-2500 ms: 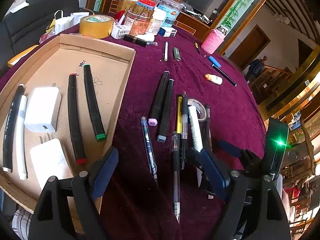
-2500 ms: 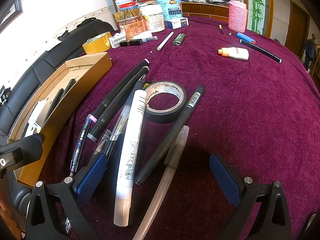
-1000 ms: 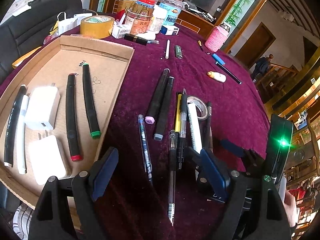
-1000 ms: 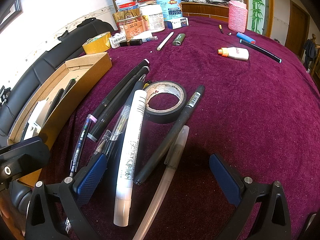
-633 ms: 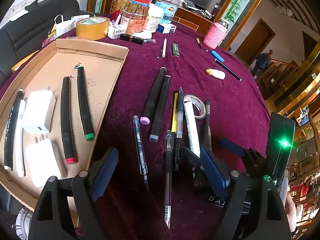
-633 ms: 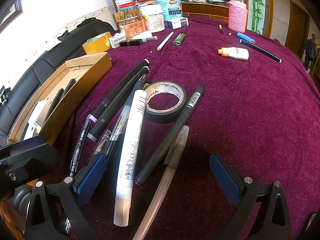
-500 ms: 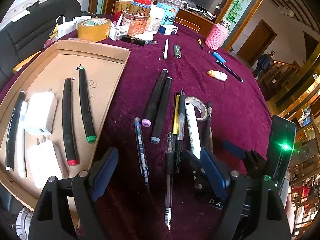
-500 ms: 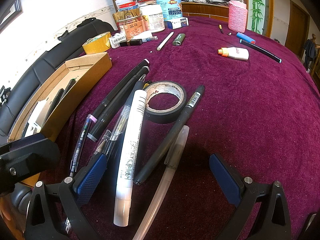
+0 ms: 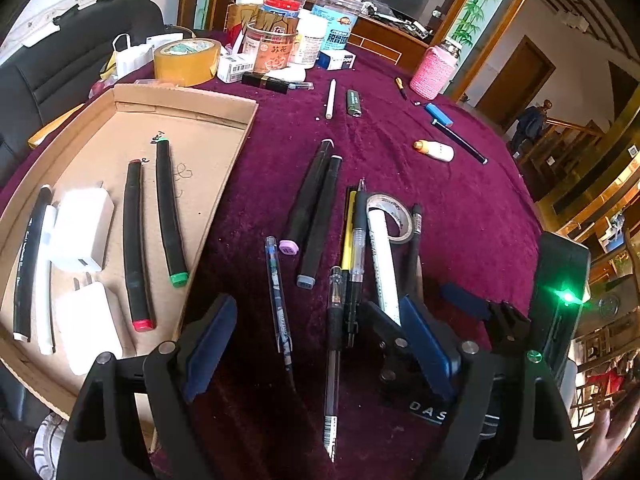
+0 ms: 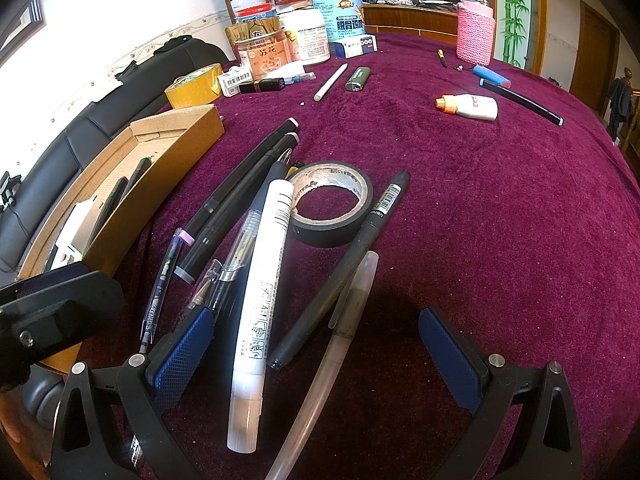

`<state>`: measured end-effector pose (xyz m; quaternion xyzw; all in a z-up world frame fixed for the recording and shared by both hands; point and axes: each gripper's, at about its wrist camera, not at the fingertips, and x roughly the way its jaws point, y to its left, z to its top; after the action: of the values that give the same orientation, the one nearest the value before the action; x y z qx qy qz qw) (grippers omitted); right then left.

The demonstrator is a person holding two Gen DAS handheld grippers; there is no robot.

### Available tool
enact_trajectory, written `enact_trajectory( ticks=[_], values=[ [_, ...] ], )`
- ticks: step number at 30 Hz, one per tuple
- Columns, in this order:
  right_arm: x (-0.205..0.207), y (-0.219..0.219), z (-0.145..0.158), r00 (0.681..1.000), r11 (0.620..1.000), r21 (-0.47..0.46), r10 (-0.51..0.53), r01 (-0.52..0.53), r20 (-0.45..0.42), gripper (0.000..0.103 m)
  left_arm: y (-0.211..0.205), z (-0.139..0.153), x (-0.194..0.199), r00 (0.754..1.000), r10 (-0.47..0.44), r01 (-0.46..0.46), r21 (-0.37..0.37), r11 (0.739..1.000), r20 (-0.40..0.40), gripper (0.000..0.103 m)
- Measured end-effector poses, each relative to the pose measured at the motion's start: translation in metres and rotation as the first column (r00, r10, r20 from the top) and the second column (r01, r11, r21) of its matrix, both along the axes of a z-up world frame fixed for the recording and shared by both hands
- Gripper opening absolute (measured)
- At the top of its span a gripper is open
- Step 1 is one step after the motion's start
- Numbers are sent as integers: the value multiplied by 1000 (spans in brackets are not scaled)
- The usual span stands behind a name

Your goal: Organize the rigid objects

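A cluster of pens and markers lies on the maroon tablecloth: two black markers (image 9: 316, 204), a blue patterned pen (image 9: 278, 296), a clear gel pen (image 9: 334, 344), a white marker (image 10: 264, 292), a black pen (image 10: 348, 264) and a black tape roll (image 10: 330, 204). A cardboard tray (image 9: 192, 100) at the left holds black markers (image 9: 134, 240) and white chargers (image 9: 82, 228). My left gripper (image 9: 316, 348) is open and empty, above the blue pen and gel pen. My right gripper (image 10: 316, 356) is open and empty, around the ends of the white marker and black pen.
Jars, boxes and a yellow tape roll (image 9: 186, 60) crowd the far edge. A white stick (image 9: 330, 98), a green lighter (image 9: 354, 102), a small white bottle (image 9: 436, 150), a blue lighter and a dark pen (image 9: 460, 142) lie further back. A black sofa (image 10: 80, 140) is left.
My left gripper has drifted slightly back and left over the pens, staying open. My right gripper has not moved.
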<state>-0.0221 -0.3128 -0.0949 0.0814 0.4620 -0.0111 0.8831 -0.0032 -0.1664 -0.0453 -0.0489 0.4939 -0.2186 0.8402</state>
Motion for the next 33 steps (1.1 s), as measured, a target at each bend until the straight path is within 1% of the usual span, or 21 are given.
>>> enact_trajectory(
  ticks=[9, 33],
  values=[
    [0, 0, 0, 1000, 1000, 0, 0, 0, 0, 103, 4, 1, -6, 1000, -4, 4, -1, 1000, 6, 83],
    [0, 0, -1, 1000, 1000, 0, 0, 0, 0, 103, 0, -6, -8, 1000, -15, 15, -3, 1000, -20, 83]
  ],
)
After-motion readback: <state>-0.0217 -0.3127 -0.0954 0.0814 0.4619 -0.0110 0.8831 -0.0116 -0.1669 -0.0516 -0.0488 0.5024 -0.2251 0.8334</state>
